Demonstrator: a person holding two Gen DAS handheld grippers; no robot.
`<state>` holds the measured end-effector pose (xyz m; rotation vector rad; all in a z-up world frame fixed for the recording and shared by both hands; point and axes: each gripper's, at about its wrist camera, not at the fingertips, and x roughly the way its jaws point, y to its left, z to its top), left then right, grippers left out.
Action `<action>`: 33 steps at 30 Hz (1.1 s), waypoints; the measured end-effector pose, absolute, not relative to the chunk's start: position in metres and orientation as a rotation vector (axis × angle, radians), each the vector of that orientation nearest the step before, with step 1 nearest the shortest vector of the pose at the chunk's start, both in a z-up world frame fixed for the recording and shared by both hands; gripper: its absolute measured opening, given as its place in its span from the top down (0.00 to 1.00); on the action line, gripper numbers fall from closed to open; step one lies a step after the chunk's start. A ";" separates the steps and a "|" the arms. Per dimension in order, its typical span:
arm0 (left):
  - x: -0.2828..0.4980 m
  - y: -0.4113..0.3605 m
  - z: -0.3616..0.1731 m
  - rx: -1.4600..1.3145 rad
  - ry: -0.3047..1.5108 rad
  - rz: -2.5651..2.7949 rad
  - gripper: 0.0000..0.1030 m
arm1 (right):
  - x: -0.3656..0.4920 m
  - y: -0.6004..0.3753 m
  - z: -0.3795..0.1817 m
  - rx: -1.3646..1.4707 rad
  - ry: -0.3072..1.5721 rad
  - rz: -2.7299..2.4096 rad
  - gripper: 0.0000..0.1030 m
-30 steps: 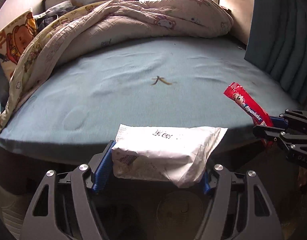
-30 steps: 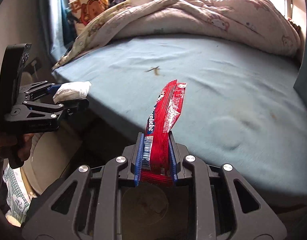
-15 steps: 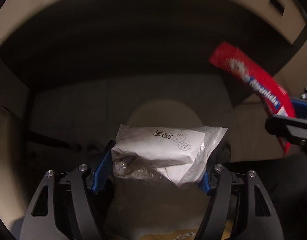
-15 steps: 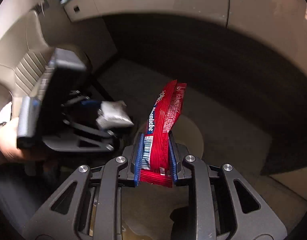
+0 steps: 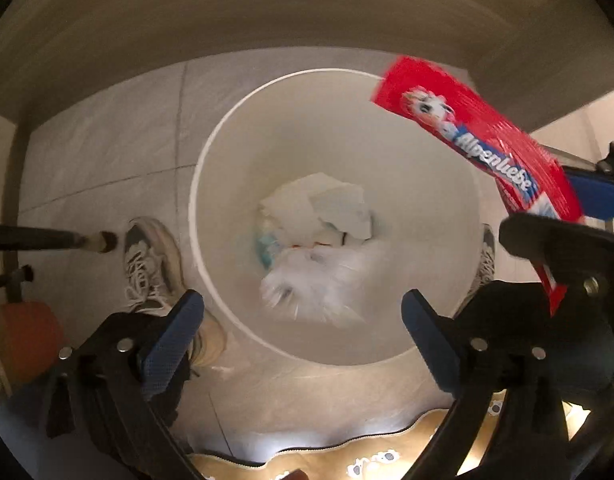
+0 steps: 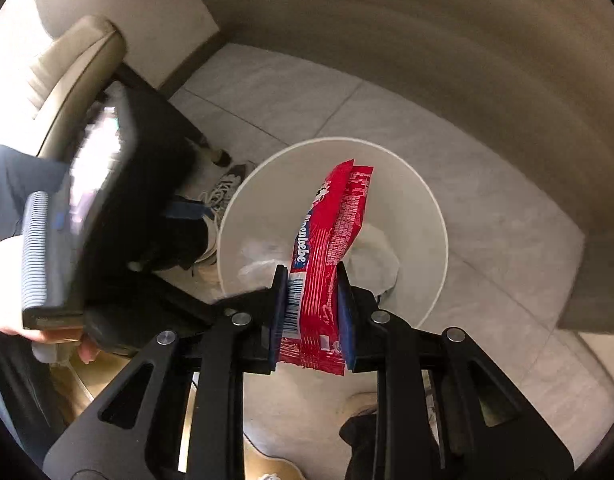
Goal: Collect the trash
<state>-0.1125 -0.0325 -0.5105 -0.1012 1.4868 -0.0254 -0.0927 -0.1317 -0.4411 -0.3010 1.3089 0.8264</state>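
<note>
Dropping trash into white bin (image 5: 211, 184) on tiled floor (image 5: 107, 152), I keep both claws over bin mouth. Rim at 9 o'clock nearly touches sneaker (image 5: 147, 264); open floor toward 12. Left claw (image 5: 303, 320) has just been opening, now wide and empty; white packet (image 5: 319, 280) blurred inside bin. Right claw (image 6: 312, 312) clamps red wrapper (image 6: 327, 248) above bin; I'd release there.

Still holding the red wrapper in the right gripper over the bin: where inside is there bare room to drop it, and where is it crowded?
The bin is bare along its wall, widest on the far side under the red wrapper held by the right gripper. The middle is crowded with crumpled paper and the white packet. The left gripper stands open and empty over the near rim.
</note>
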 end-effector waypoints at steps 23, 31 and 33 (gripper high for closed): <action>-0.135 0.013 -0.408 -0.035 1.344 0.071 0.06 | -0.115 -0.145 -0.370 -0.215 1.120 0.677 0.05; -0.186 -0.001 -0.316 -0.044 1.131 0.014 0.06 | -0.181 -0.201 -0.283 -0.060 0.903 0.635 0.05; -0.204 -0.004 -0.290 -0.069 1.083 -0.003 0.06 | -0.200 -0.214 -0.260 0.002 0.853 0.605 0.05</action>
